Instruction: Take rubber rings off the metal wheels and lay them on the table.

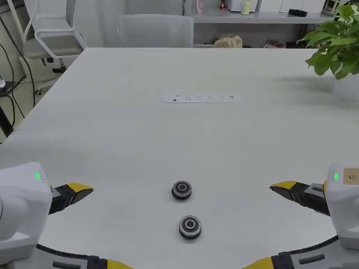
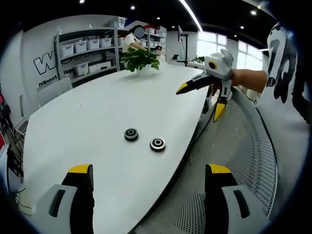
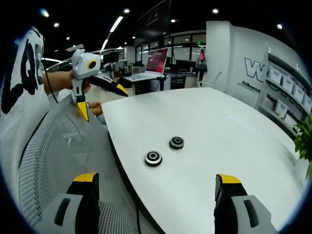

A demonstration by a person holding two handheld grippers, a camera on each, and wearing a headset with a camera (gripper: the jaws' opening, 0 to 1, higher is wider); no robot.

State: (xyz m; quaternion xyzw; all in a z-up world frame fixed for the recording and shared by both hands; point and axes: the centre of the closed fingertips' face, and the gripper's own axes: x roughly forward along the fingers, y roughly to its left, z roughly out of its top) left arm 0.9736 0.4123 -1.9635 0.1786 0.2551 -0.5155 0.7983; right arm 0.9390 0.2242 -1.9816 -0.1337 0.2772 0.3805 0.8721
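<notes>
two small metal wheels lie flat on the white bench (image 1: pixel 112 112), hubs facing up, close to the person's edge. the far wheel (image 1: pixel 181 190) sits just beyond the near wheel (image 1: pixel 190 226), the pair close together but not touching, the near one offset a little toward the person's right. each looks to carry a dark rubber ring (image 1: pixel 181 227) around its rim, so by my reading nothing has been stripped yet and no loose ring lies on the bench

the left tool (image 2: pixel 148 169) is held out to the left of the wheels, jaws spread wide and holding nothing. the right tool (image 3: pixel 155 178) mirrors it on the other side, also spread wide and holding nothing. both tools point inward across the bench edge toward the wheels

the relation that matters: the wheels sit about midway between the two tools, well apart from either, so neither hand has a clear advantage, though the near wheel leans slightly to the right tool's side. the wheels are round with no long axis, so the approach angle is free. the likely job is one tool pinning a wheel while the other peels the ring

a flush socket strip (image 1: pixel 203 98) lies farther up the bench, and a leafy plant (image 1: pixel 335 39) stands at the far right
</notes>
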